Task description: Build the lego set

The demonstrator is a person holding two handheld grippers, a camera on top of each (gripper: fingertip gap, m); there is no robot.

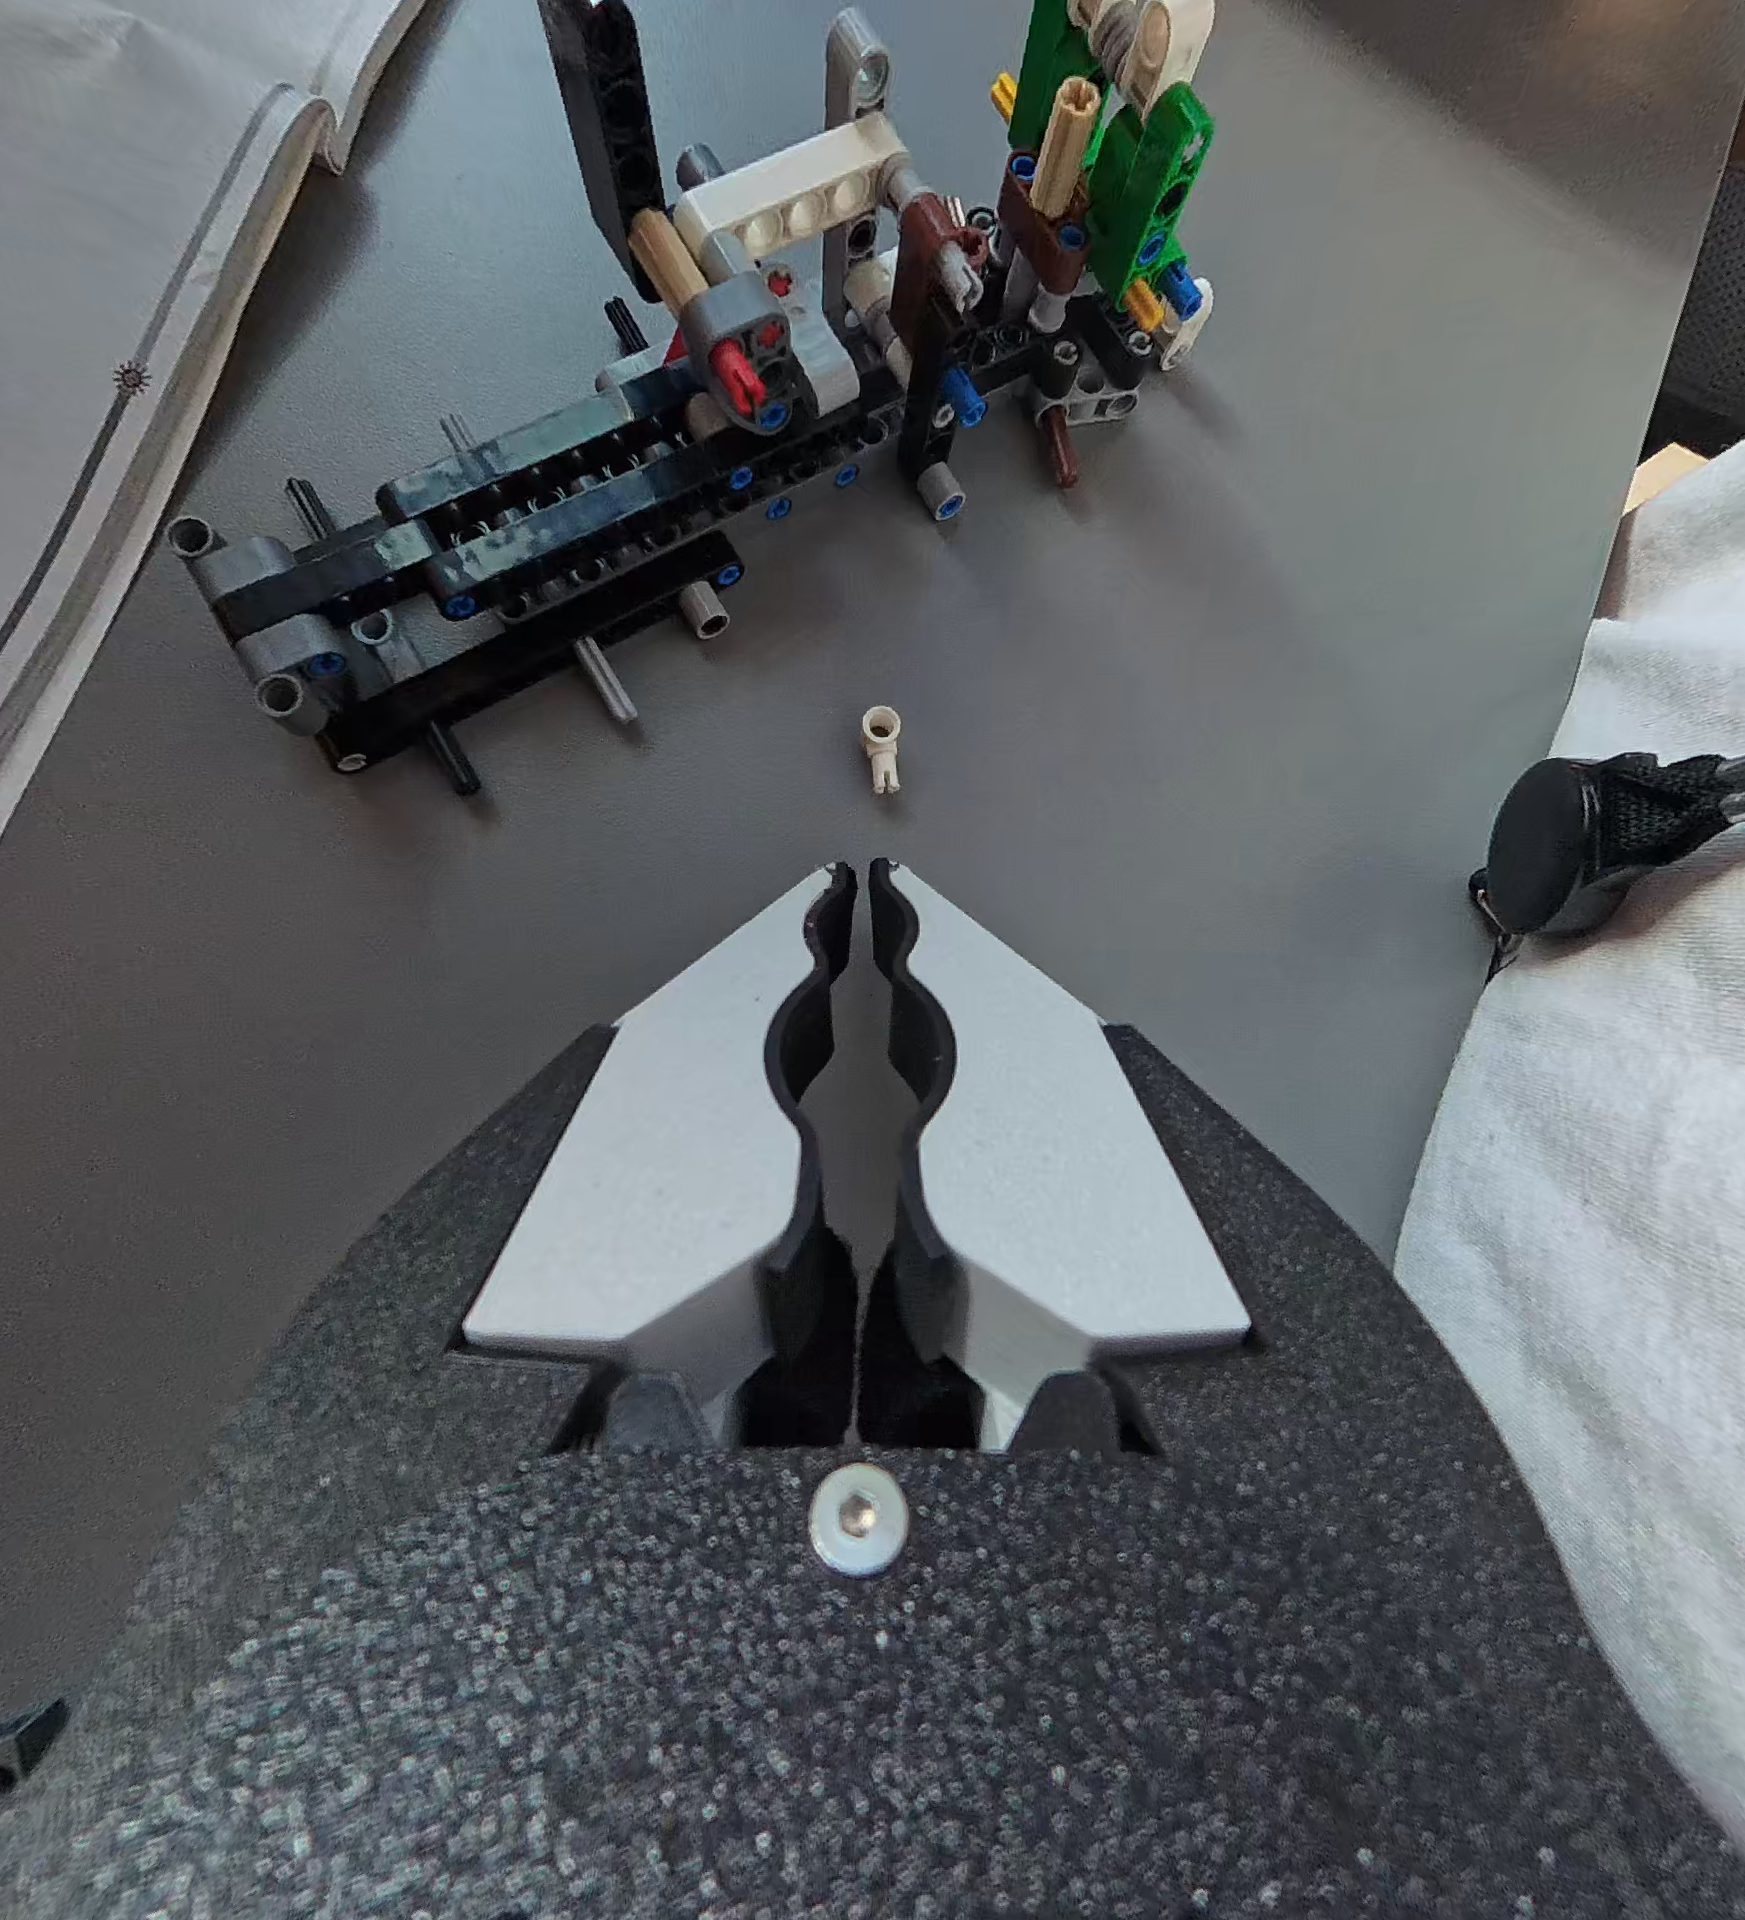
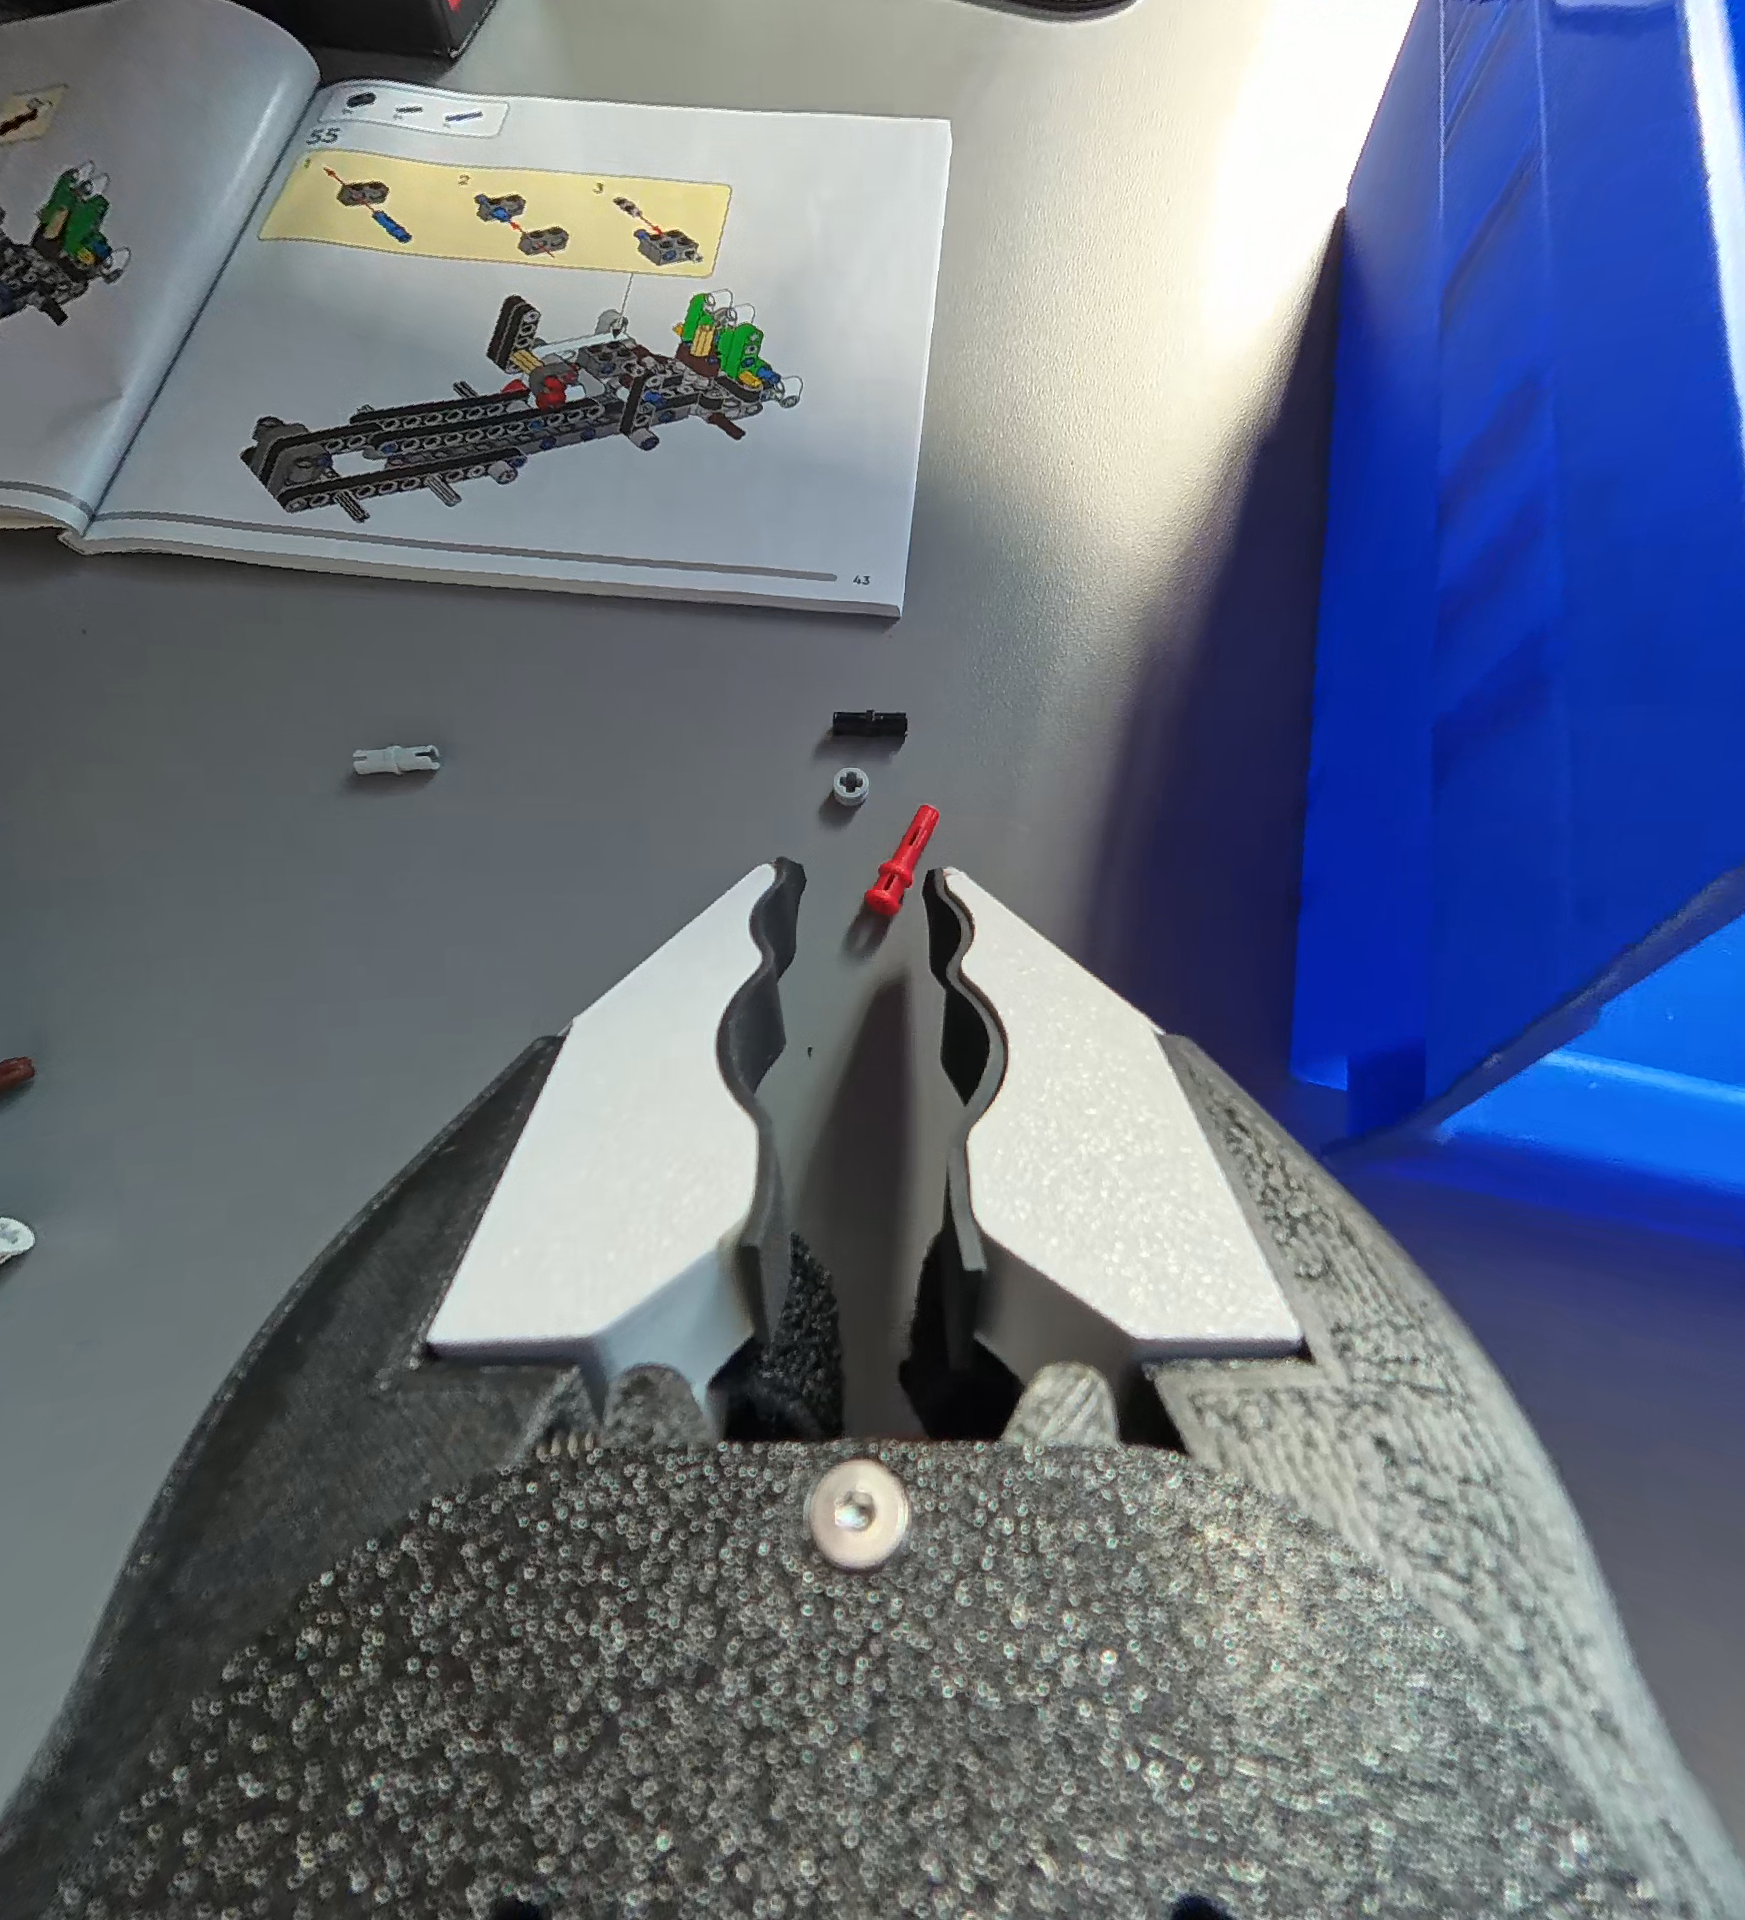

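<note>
In the left wrist view my left gripper (image 1: pixel 862 875) hovers over the grey table (image 1: pixel 1211 727). Its fingertips (image 1: pixel 840 883) stand almost together with nothing between them. A small beige connector pin (image 1: pixel 881 746) lies on the table just ahead of the tips. Beyond it stands a long black, grey and green brick-beam model (image 1: pixel 639 499). In the right wrist view my right gripper (image 2: pixel 863 883) is open. A small red pin (image 2: pixel 904 860) lies on the table between its tips, closer to the right fingertip (image 2: pixel 941 894); neither pad presses on it.
An open instruction booklet (image 2: pixel 556 343) lies ahead of the right gripper; it also shows in the left wrist view (image 1: pixel 68 312). A black pin (image 2: pixel 869 723), a grey bush (image 2: pixel 850 784) and a light grey pin (image 2: pixel 395 760) lie near. A blue bin (image 2: pixel 1574 520) stands at right. A person's white sleeve (image 1: pixel 1626 1143) is at right. My right fingertips sit around 30 centimeters from my left ones.
</note>
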